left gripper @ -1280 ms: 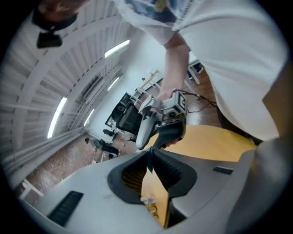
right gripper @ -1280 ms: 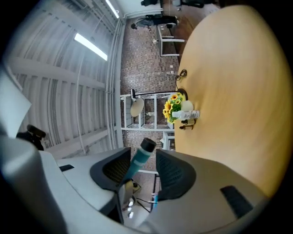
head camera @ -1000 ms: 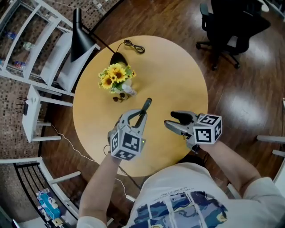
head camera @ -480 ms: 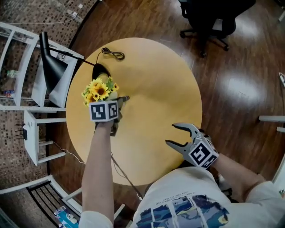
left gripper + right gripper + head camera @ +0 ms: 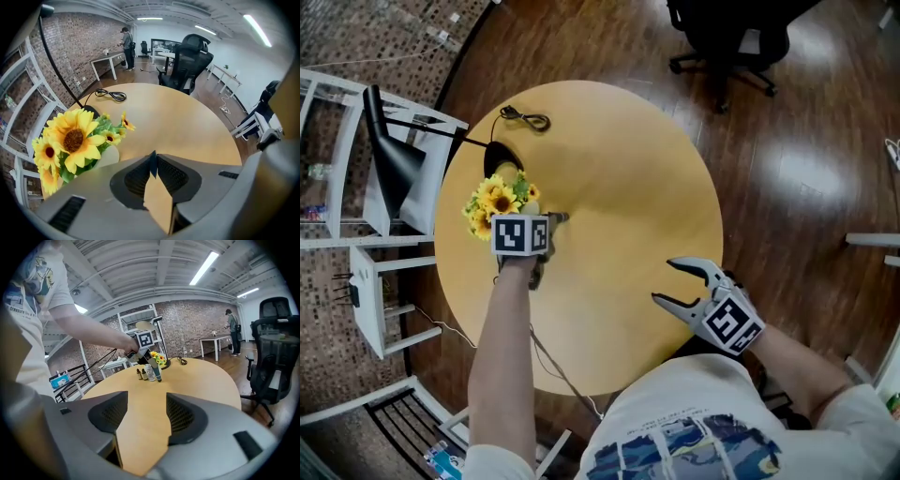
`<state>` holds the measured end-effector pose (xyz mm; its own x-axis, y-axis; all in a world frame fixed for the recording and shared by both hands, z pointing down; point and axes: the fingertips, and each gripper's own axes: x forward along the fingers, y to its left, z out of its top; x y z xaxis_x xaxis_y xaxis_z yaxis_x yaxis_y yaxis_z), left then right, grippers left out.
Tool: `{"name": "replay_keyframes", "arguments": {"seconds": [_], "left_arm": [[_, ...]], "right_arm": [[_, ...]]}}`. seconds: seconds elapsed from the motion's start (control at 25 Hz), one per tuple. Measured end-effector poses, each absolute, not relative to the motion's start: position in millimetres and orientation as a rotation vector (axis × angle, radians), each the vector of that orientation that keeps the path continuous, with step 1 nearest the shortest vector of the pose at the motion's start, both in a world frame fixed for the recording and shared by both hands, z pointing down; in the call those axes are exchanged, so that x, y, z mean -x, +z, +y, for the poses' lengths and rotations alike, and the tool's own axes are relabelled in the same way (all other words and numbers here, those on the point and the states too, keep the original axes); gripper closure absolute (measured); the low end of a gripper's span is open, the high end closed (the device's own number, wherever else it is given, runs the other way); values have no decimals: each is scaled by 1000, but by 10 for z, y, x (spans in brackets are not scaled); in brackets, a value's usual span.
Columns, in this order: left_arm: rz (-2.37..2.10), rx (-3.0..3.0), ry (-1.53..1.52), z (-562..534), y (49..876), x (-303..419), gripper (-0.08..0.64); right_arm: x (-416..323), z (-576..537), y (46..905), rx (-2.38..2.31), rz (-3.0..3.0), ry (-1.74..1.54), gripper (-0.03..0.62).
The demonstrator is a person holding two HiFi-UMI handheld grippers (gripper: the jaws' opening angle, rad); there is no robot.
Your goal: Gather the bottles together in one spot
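Jaws of left gripper [image 5: 153, 161] pinching teal bottle [image 5: 158, 372], right gripper [image 5: 664, 282] jaws just opening wide, empty

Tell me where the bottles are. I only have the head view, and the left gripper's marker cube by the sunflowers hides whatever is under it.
Observer: The right gripper view shows them beside the sunflowers. Two small brown bottles and a white bottle stand close together on the table.
Operator: Is the left gripper holding anything?
Observer: It looks so. The left gripper is shut on a thin dark edge, apparently the flat top end of a teal-capped tube. The tube leans cap-down right beside the white bottle.
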<state>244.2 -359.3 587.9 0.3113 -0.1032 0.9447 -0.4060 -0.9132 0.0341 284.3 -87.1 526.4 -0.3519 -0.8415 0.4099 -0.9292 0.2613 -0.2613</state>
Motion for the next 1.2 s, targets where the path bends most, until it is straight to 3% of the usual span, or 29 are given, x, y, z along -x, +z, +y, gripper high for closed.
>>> {"name": "replay_keyframes", "arguments": {"seconds": [0.68, 1.2], "left_arm": [[-576, -2437, 1579, -3679, 5640, -2523, 503], [-738, -2666, 1287, -3374, 4822, -2299, 503]], "right_arm": [[-2797, -811, 5339, -1621, -2361, 696, 311], [-2471, -678, 5160, -1598, -2378, 621, 311]]}}
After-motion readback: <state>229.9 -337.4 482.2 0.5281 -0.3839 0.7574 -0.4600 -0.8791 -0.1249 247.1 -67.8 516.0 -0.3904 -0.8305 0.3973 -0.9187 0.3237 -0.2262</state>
